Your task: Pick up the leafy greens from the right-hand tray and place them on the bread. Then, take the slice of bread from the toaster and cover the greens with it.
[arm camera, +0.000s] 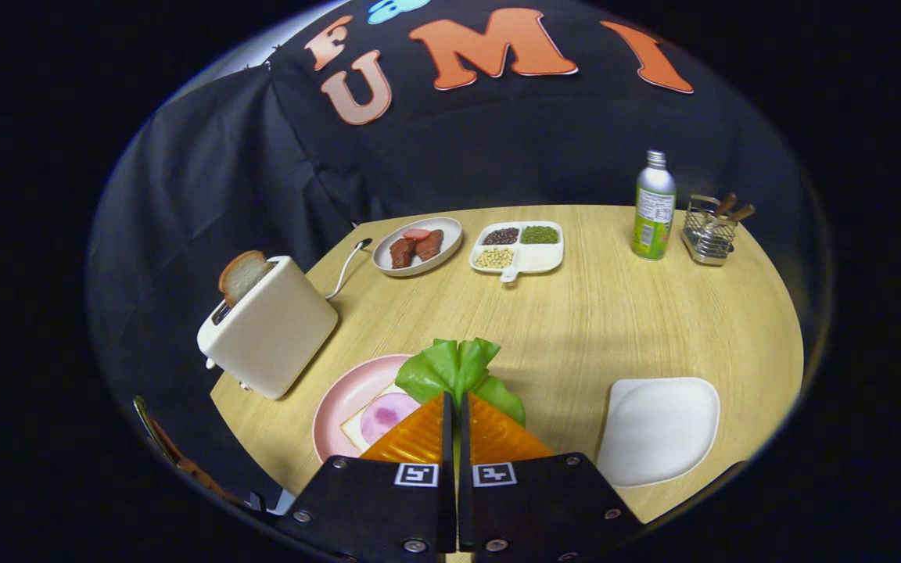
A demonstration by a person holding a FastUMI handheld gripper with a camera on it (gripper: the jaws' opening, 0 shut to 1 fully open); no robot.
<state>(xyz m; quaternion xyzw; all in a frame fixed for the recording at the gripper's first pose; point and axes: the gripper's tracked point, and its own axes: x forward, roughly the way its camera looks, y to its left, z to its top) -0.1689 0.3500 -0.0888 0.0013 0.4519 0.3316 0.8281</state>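
Observation:
My gripper is shut on the leafy greens, a crinkled green leaf that sticks out ahead of the fingertips. It hangs above the table, just right of the pink plate. On that plate lies a slice of bread with a round pink ham slice on it, partly hidden by the left finger. The white right-hand tray lies bare beside the right finger. A cream toaster stands beyond the plate to the left, with a slice of bread poking up from its slot.
At the back of the round wooden table are a grey plate with meat pieces, a divided white dish of beans, a green bottle and a wire basket. The toaster's cord runs toward the grey plate.

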